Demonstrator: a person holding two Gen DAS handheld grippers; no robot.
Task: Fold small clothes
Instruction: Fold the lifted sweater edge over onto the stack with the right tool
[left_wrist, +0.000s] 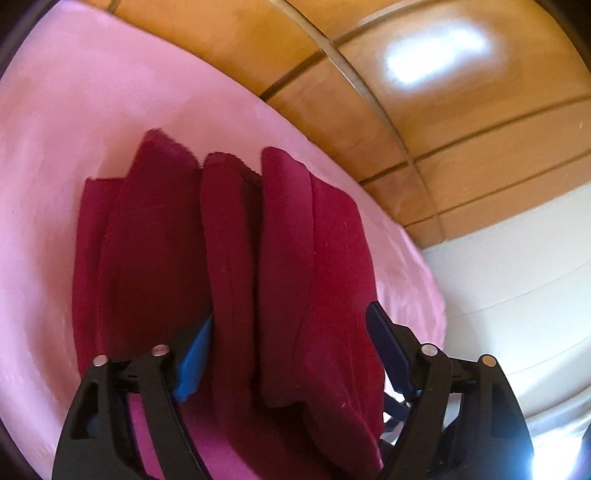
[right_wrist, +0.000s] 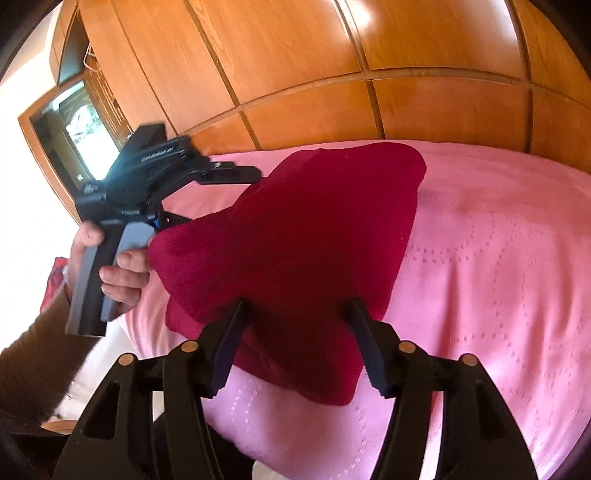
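the pink bed cover (right_wrist: 480, 258) carries the dark red garment (right_wrist: 295, 236), folded into thick layers and lying near the wooden wardrobe (right_wrist: 295, 55). the left tool (left_wrist: 291, 332) angles down with its jaws wide apart around the folds, not pressing them, gripped at the handle by a hand (right_wrist: 118, 266). the right tool (right_wrist: 295, 332) tilts down too, jaws open astride the near edge.

Folded garment (right_wrist: 295, 240) lies on the bedspread (right_wrist: 498, 277), wardrobe (right_wrist: 295, 55) behind the bed. Left gripper (right_wrist: 236, 173) at garment's left edge – right gripper (right_wrist: 297, 314) at its near edge, cloth btwn both sets of fingers, pads apart.
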